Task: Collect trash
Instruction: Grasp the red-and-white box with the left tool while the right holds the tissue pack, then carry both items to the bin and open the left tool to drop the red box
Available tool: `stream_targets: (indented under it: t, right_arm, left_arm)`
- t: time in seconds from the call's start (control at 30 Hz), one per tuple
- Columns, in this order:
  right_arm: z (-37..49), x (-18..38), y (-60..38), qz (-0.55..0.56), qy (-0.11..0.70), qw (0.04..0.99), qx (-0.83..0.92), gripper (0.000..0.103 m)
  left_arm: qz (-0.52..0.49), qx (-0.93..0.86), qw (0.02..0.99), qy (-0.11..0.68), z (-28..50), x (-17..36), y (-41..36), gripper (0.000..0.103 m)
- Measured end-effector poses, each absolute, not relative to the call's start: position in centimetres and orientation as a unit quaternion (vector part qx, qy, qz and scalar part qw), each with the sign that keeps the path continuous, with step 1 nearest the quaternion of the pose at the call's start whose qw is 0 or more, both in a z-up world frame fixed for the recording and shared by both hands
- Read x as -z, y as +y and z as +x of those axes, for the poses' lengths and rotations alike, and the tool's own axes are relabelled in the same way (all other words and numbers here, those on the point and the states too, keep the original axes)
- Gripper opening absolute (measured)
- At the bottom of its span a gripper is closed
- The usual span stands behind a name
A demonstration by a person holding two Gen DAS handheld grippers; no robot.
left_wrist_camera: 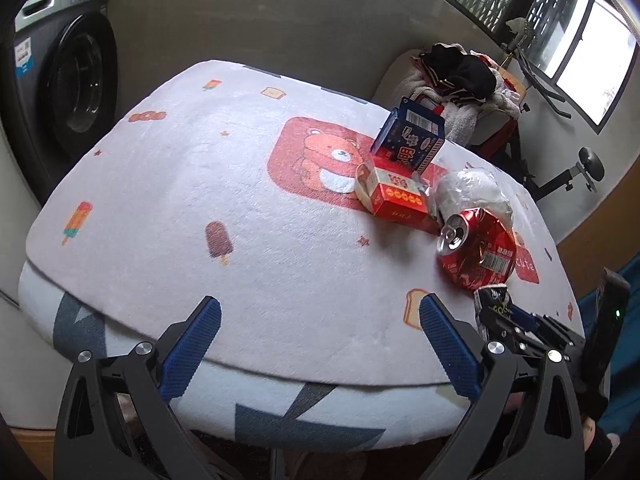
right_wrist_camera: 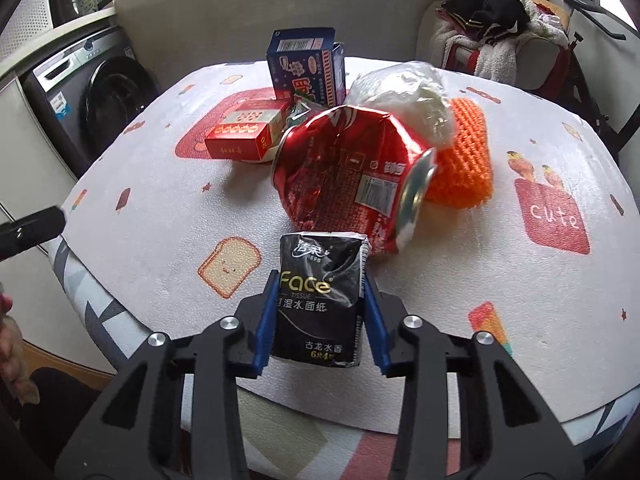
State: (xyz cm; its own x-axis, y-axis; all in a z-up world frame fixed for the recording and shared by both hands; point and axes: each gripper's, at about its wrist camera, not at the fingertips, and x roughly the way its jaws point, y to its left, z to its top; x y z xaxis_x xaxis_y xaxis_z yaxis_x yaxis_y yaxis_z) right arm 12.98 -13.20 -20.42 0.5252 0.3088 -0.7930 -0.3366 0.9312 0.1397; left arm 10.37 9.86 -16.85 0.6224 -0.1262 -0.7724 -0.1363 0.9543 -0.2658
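Pinching the black plastic tissue packet (right_wrist_camera: 320,300) between my right gripper (right_wrist_camera: 320,316) pads near the table's front edge, I judge collection barely begun. Just behind the packet lie the crushed red drink can (right_wrist_camera: 344,176), red carton (right_wrist_camera: 248,136), blue box (right_wrist_camera: 308,68) and clear bag (right_wrist_camera: 404,92), all uncollected. My left gripper (left_wrist_camera: 320,344) hangs spread, empty.

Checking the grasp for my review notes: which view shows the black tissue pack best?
The right wrist view: the black tissue pack fills the middle, label readable, between the blue pads of the right hand-held gripper. The left wrist view shows only its crumpled top end at the right edge, near the crushed red can.
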Motion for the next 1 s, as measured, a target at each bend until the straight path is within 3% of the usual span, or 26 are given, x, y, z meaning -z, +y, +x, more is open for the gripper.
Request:
stream_targets:
  t: [0.1, 0.2, 0.5, 0.57, 0.7, 0.73, 1.0]
  right_arm:
    - [12.4, 19.9, -14.8, -0.006, 0.443, 0.879, -0.175, 0.041]
    - [12.2, 19.7, -16.5, 0.002, 0.439, 0.884, -0.161, 0.041]
    - [12.1, 19.5, -21.9, 0.038, 0.432, 0.892, -0.126, 0.041]
    - [12.1, 19.5, -22.8, 0.044, 0.432, 0.893, -0.119, 0.041]
    - [12.1, 19.8, -24.4, 0.056, 0.435, 0.892, -0.107, 0.041]
    - [12.1, 19.8, -24.7, 0.058, 0.435, 0.892, -0.106, 0.041]
    - [11.2, 19.3, -25.0, 0.062, 0.428, 0.895, -0.105, 0.041]
  left_arm:
    - [-0.141, 0.02, 0.888, 0.438, 14.3, 16.2, 8.2, 0.096]
    - [-0.116, 0.04, 0.888, 0.444, 18.5, 15.7, 6.0, 0.085]
    - [-0.048, 0.014, 0.872, 0.487, 27.5, 18.5, 1.7, 0.084]
    - [-0.046, 0.003, 0.866, 0.498, 28.8, 19.5, 1.5, 0.079]
    - [-0.025, -0.003, 0.858, 0.513, 29.9, 20.9, 0.7, 0.07]
    - [-0.018, -0.005, 0.857, 0.515, 30.0, 21.1, 0.5, 0.056]
    - [-0.012, -0.007, 0.875, 0.484, 27.6, 18.7, 1.5, 0.055]
